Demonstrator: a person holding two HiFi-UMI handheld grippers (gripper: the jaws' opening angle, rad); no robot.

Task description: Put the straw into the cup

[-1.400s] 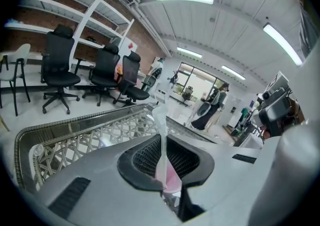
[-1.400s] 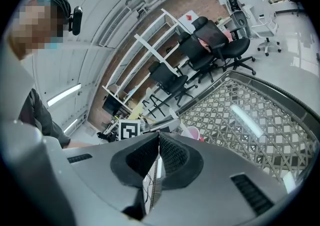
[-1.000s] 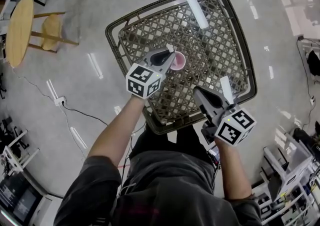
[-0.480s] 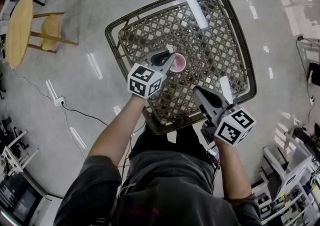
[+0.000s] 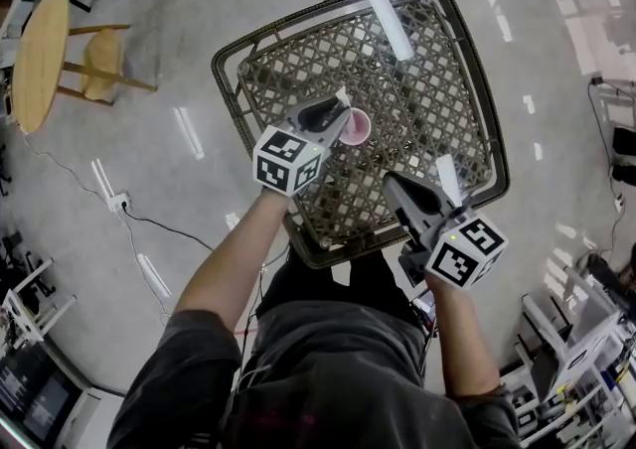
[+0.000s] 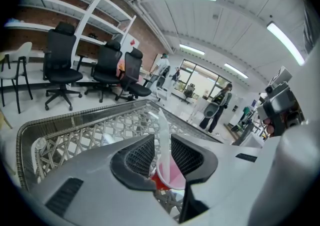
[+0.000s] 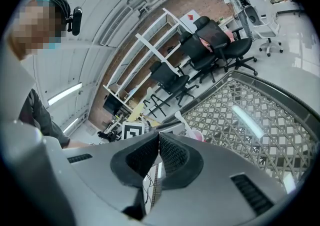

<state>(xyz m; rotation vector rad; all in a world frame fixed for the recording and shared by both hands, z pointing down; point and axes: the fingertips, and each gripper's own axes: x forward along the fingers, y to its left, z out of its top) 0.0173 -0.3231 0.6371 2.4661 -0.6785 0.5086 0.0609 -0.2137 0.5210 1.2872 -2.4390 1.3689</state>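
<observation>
A small pink cup [image 5: 358, 126] stands near the middle of the woven-lattice table [image 5: 260, 48]. My left gripper [image 5: 338, 114] is right beside the cup on its left, shut on a white translucent straw [image 5: 341, 96]. In the left gripper view the straw [image 6: 162, 130] runs between the jaws of the left gripper [image 6: 161, 142], and its lower end sits inside the cup [image 6: 172, 177]. My right gripper [image 5: 390, 179] hovers over the table's near right part, apart from the cup. Its jaws are shut with nothing between them [image 7: 158, 137]. From there the cup [image 7: 196, 135] shows beyond the jaws.
The table top reflects ceiling lights as white strips [image 5: 390, 25]. A round wooden stool [image 5: 40, 55] stands on the floor at far left, with cables [image 5: 149, 224] nearby. Black office chairs [image 6: 62, 65] and white shelving [image 6: 90, 15] stand beyond the table; people [image 6: 215, 107] stand far off.
Almost nothing: the left gripper with the straw has shifted very slightly by the cup. The right gripper has stayed in place.
</observation>
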